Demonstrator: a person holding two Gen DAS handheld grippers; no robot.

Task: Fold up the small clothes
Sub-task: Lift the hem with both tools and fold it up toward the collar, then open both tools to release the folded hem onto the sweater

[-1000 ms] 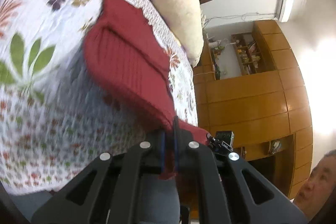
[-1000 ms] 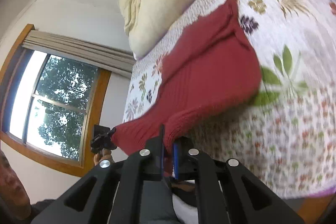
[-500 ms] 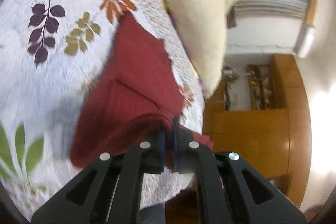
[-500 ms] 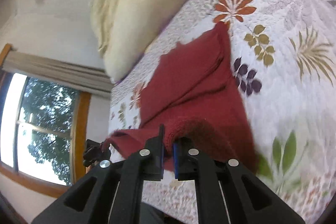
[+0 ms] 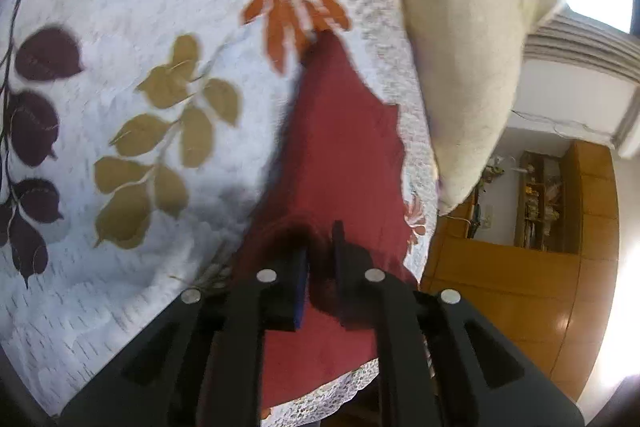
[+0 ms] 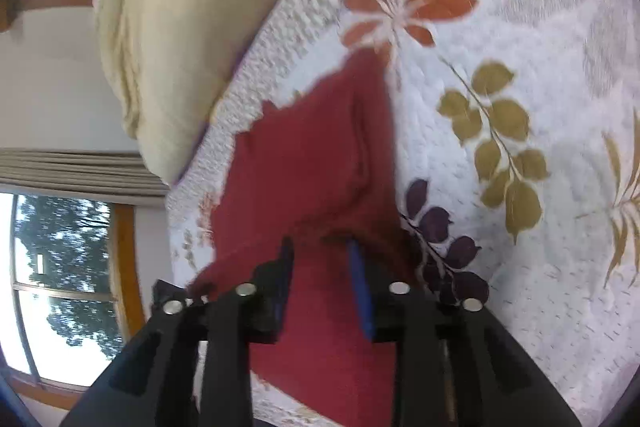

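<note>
Both grippers have carried the red garment's edge forward over itself since a second ago | left gripper [image 5: 320, 267] slightly parted, right gripper [image 6: 322, 273] spread (cloth between fingers) | red garment [image 5: 344, 147] lies on floral bedspread [image 5: 160, 7], beside cream pillow [image 5: 472, 27] beyond.

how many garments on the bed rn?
1. A red knit garment lies on the floral bedspread near the cream pillow, under both grippers, left and right, both open. More could lie out of view.
</note>
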